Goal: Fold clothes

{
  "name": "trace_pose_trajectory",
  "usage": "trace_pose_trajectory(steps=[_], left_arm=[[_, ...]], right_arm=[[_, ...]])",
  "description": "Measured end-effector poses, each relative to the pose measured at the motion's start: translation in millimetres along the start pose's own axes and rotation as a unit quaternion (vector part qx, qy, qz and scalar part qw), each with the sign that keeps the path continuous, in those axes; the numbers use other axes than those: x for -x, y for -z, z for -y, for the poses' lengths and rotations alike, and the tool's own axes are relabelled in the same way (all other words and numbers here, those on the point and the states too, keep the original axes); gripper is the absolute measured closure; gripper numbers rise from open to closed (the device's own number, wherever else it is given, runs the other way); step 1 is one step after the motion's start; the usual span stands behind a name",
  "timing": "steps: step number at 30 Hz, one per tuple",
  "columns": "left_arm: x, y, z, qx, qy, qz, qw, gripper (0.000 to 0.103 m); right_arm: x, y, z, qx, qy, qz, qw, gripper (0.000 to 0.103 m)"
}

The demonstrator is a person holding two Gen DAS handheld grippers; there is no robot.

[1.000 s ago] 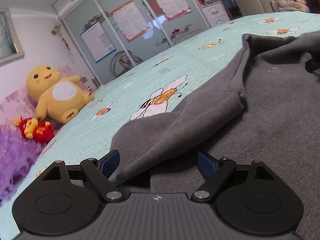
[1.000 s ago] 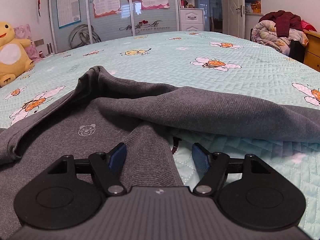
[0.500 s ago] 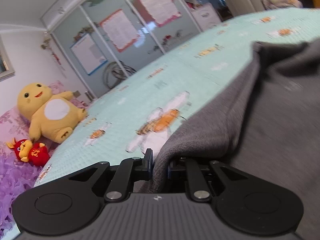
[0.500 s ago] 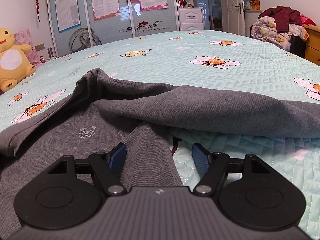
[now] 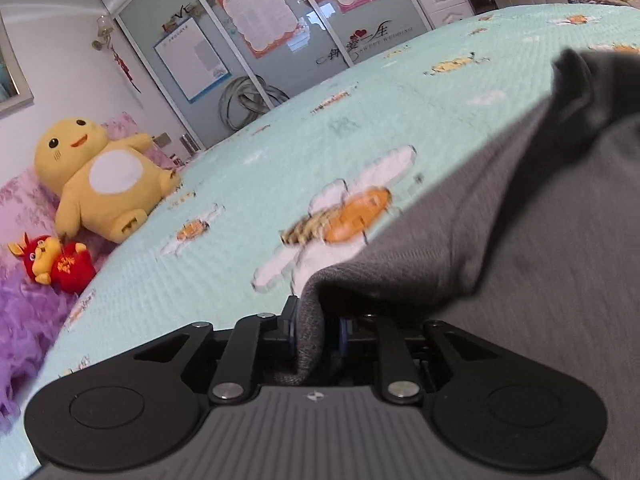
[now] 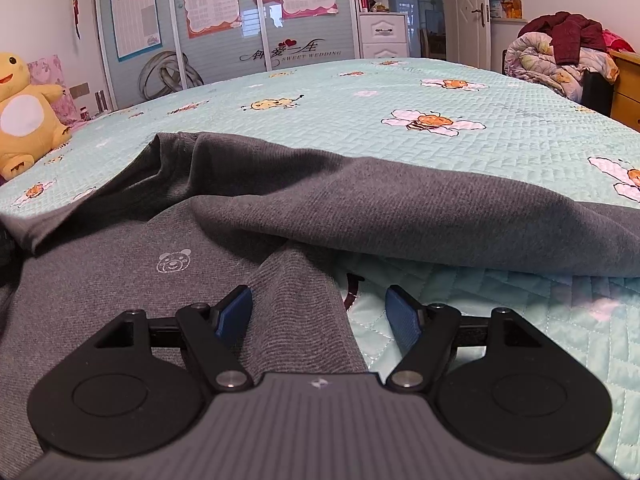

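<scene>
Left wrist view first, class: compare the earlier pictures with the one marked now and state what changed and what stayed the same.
The left tongs, open a second ago, closed on the edge of the grey garment and now pinch it, lifting the edge slightly off the bedspread. The right tongs stayed open over the garment's sleeve, barely moved. The yellow plush toy is unchanged.

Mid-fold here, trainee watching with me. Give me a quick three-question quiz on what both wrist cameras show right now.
1. True or false: the left gripper is shut on an edge of the grey garment.
2. The right gripper is: A) shut on the garment, B) open with a grey strip of the garment between its fingers, C) open over bare bedspread only.
3. Fill in: the small print on the garment is a ____ face.

Key: 1 true; 2 B; 3 bear.
</scene>
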State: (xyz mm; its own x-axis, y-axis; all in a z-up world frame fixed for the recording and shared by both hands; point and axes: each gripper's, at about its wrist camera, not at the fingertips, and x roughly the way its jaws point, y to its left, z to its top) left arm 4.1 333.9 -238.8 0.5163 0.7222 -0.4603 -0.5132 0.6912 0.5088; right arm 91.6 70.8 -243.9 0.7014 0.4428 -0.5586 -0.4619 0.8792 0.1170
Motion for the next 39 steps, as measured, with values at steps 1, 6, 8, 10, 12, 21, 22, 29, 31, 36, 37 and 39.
trace_pose_trajectory(steps=[1,6,8,10,12,21,22,29,31,36,37,39], left_arm=[[7,3,2,-0.006,-0.005,0.005,1.0000,0.077],[35,9,6,-0.021,-0.036,0.006,0.9991,0.025],[36,17,4,-0.001,-0.030,0.010,0.9995,0.025],[36,22,1,0.016,-0.026,0.017,0.9994,0.024],[36,22,1,0.022,-0.025,0.022,0.9992,0.025],[34,24,1,0.037,-0.021,0.031,0.9986,0.024],[34,24,2,0.037,-0.022,0.032,0.9986,0.024],[36,24,1,0.041,-0.020,0.035,0.9983,0.023],[37,24,0,0.044,-0.018,0.036,0.9982,0.023],[35,23,1,0.042,-0.017,0.032,0.9985,0.021],[35,23,1,0.041,-0.018,0.031,0.9985,0.021],[34,23,1,0.042,-0.016,0.029,0.9986,0.021]], right_arm=[[0,0,0,0.000,0.000,0.000,1.000,0.029],[0,0,1,0.000,0.000,-0.001,1.000,0.029],[0,0,0,0.001,0.001,-0.001,1.000,0.029],[0,-1,0,0.002,0.002,-0.003,1.000,0.029],[0,-2,0,0.002,0.001,-0.004,1.000,0.029],[17,-11,-7,0.011,0.039,0.023,0.999,0.029],[20,-13,-16,0.023,0.033,0.031,0.999,0.030],[13,-30,-93,0.142,-0.073,0.031,0.987,0.074],[-3,-27,-110,0.162,-0.086,0.010,0.983,0.083],[-50,-34,-126,0.173,-0.065,-0.033,0.982,0.084],[-59,-40,-127,0.175,-0.056,-0.034,0.982,0.084],[-79,-55,-125,0.169,-0.036,-0.031,0.984,0.085]])
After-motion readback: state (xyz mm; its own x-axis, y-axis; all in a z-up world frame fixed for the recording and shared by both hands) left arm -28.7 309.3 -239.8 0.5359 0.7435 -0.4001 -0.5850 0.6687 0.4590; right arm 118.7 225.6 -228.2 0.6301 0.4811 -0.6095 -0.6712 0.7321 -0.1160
